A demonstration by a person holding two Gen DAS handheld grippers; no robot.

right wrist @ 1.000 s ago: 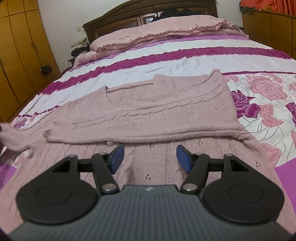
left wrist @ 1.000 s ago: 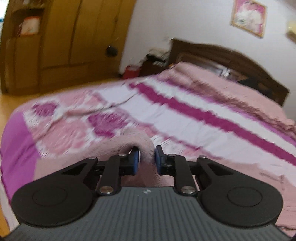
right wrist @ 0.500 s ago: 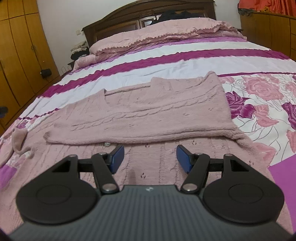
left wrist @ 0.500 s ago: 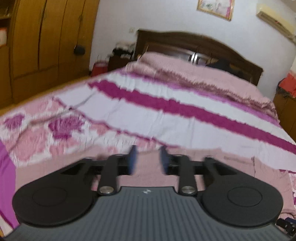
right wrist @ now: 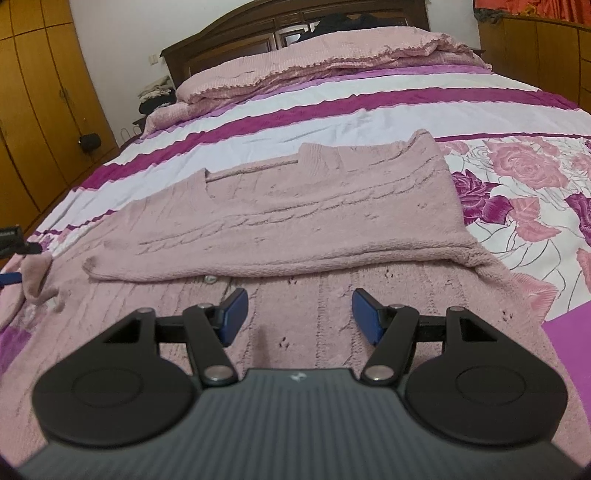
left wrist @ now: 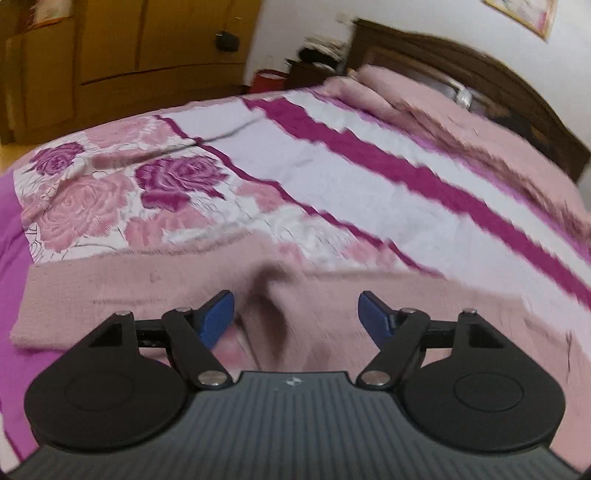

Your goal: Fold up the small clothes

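My left gripper [left wrist: 296, 314] spread wide with nothing in it above a blurred fold of the pink sweater [right wrist: 295, 210], my right gripper [right wrist: 299, 314] released too, low over the sweater, which lies flat on the bed [right wrist: 369, 110], one sleeve folded across it

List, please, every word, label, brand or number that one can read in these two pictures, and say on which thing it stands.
No readable text in either view.
Left gripper body: a small pale emblem, no letters legible.
Right gripper body: the same small emblem, too small to read.
Framed picture on the wall: blurred, no words visible.
Pink knitted sweater: no label shows.
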